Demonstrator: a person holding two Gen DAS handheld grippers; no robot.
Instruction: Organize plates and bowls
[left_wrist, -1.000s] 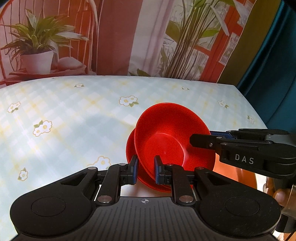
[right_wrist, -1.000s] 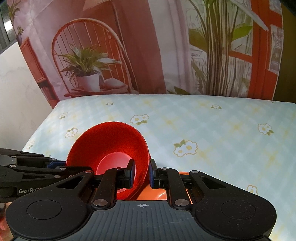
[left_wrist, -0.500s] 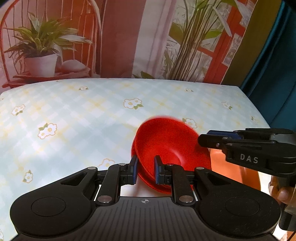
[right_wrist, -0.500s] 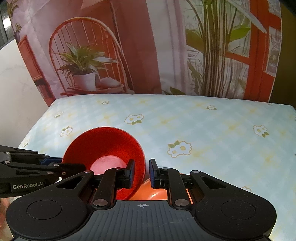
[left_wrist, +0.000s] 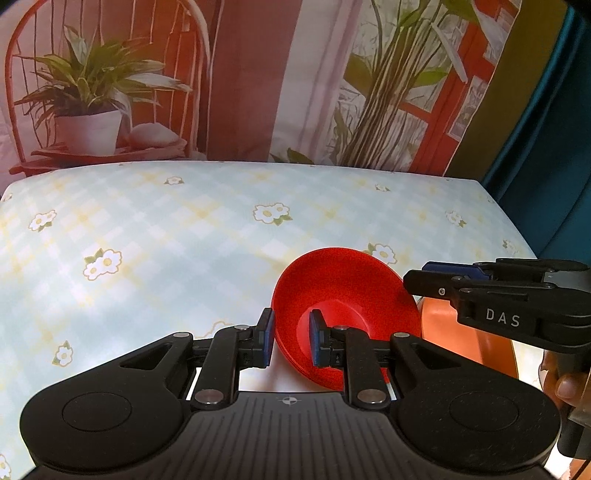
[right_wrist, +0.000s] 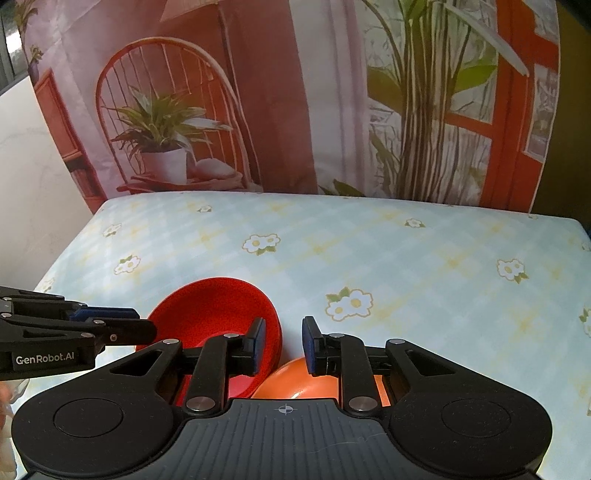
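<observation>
So the red bowl (left_wrist: 347, 291) is down on the worktop (left_wrist: 147, 240) now, near edge, a bit right of the middle, and it looks like it's nested into a second red one, since there's a doubled rim low on its near side (hard to be sure with my own tool in the way). Just right of it sits an orange bowl (right_wrist: 314, 380), mostly hidden under my right tool (right_wrist: 282, 345).

My left tool (left_wrist: 291, 341) straddles the red bowl's near-left rim with only a narrow gap, but I can't tell if the pads actually pinch it. The right tool has just been easing open; its jaws straddle the bowl's right rim without pressing on it, so that side is let go.

Progress-wise: reds seem stacked, so that part's about done. What's left is dealing with the orange one, I reckon. No plates in sight from here.
</observation>
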